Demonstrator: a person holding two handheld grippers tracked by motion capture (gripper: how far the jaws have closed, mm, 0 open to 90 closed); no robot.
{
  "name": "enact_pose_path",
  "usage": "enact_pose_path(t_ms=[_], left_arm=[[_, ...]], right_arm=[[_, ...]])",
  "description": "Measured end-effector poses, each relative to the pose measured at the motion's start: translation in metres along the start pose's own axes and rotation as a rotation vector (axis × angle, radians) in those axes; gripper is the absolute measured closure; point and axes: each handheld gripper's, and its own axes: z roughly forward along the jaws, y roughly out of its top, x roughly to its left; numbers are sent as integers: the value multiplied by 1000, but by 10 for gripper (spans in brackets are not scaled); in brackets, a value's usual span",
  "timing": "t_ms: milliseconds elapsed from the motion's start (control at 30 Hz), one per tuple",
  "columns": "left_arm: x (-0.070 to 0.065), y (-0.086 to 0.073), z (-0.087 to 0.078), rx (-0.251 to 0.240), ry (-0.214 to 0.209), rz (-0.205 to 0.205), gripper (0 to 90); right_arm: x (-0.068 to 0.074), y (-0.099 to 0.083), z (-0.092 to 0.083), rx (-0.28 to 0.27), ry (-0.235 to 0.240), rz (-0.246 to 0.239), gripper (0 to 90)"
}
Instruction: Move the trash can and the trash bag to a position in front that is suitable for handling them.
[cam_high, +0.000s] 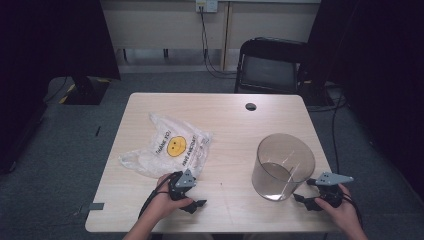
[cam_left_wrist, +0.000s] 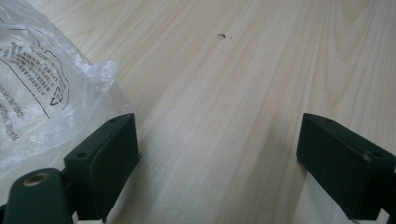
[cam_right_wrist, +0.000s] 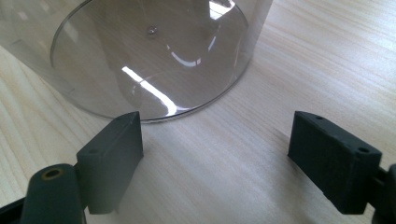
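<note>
My left tongs gape empty beside the bag, ready to pinch it; my right tongs wait open and empty by the bin, likely to steady it.

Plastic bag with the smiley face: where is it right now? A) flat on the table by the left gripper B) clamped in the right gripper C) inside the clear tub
A: the plastic bag lies flat on the table beside the open left gripper, outside the clear tub.

Crumpled smiley plastic bag lies flat table-left; clear round container upright, seemingly empty.
</note>
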Motion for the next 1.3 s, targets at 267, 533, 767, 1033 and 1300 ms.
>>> enact_pose_path(t_ms=[267, 533, 767, 1033, 1300], left_arm=[[0, 0, 0, -1, 0, -3, 121], [0, 0, 0, 2, -1, 1, 121], [0, 0, 0, -1, 0, -2, 121], [0, 0, 0, 0, 0, 0, 121], [0, 0, 0, 0, 0, 0, 122]], right_arm=[[0, -1, -1, 1, 1, 3, 169], [-1, -1, -2, 1, 3, 6, 161], [-5, -3, -6, -9, 16, 67, 167], [0, 5, -8, 0, 27, 36, 176], [8, 13, -7, -2, 76, -10, 177]])
